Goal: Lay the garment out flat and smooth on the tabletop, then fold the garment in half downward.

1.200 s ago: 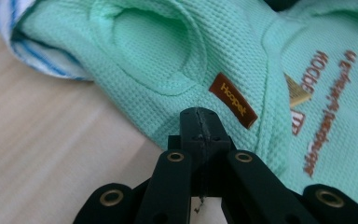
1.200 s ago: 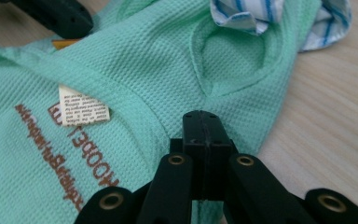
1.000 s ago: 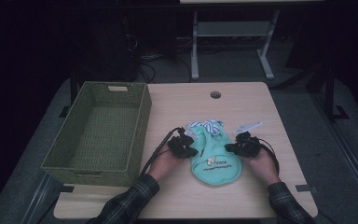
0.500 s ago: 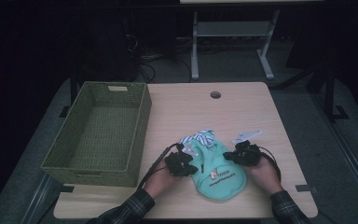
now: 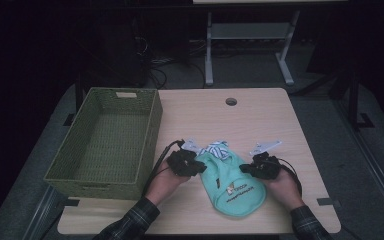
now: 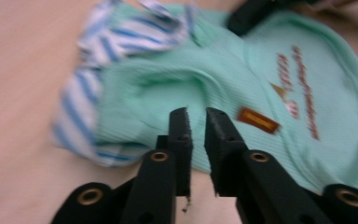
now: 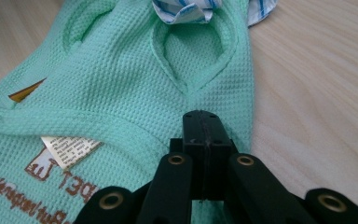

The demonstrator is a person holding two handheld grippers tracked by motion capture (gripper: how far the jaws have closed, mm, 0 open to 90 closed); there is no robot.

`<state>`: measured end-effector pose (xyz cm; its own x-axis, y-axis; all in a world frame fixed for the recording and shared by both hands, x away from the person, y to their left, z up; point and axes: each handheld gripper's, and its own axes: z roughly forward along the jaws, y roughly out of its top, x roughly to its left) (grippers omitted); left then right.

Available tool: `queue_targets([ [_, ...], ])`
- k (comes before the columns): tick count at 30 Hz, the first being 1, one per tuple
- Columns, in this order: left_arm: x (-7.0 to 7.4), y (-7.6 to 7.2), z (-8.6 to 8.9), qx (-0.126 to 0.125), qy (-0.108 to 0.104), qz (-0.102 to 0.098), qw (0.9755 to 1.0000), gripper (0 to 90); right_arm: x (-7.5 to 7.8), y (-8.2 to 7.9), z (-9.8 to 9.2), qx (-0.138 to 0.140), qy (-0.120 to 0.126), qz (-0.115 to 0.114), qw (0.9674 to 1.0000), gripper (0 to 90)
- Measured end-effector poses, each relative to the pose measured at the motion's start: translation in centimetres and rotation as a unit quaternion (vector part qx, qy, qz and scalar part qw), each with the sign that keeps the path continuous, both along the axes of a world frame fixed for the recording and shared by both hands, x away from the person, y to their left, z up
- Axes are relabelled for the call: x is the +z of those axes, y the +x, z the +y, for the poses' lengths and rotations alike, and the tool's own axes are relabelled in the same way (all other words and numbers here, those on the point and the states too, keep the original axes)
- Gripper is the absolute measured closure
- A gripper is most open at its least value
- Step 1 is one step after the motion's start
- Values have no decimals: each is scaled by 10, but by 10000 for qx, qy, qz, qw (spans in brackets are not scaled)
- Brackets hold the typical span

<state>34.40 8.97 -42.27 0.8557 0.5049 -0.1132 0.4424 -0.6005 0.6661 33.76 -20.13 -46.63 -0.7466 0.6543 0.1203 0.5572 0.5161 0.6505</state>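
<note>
A mint-green pet garment (image 5: 232, 182) with brown print lies flat on the wooden table (image 5: 220, 115), near its front edge. A blue-and-white striped piece (image 5: 215, 149) is bunched at its far end. My left gripper (image 5: 201, 167) is at the garment's left side. In the left gripper view its jaws (image 6: 197, 116) have just been opening: a narrow gap, nothing between them, hovering over the green cloth (image 6: 242, 70). My right gripper (image 5: 243, 169) is at the right side. Its jaws (image 7: 206, 116) are shut on the waffle-knit garment (image 7: 121, 84) by the armhole.
A green woven basket (image 5: 152, 120) stands at the table's left, close to my left hand, with nothing in it. A round cable hole (image 5: 231, 101) sits at the far middle of the table. A metal stand and cables are on the dark floor beyond.
Both grippers and the garment have slid toward the table's front edge. The left gripper's jaws have parted and lifted off the cloth.
</note>
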Motion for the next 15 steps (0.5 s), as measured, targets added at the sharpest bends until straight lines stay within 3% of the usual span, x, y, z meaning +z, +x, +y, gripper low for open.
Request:
queue_targets([
  [1,3,5,3,73,20,-68,9999,712,0,0,0,-5,0,8,10000,897],
  [7,7,28,9,332,62,-224,9992,618,0,0,1,4,-37,-14,10000,898],
  [13,-5,43,5,463,135,-190,9987,520,0,0,0,3,-6,-12,10000,898],
  [15,-10,47,3,471,129,-95,9988,481,0,0,0,5,2,-10,10000,898],
])
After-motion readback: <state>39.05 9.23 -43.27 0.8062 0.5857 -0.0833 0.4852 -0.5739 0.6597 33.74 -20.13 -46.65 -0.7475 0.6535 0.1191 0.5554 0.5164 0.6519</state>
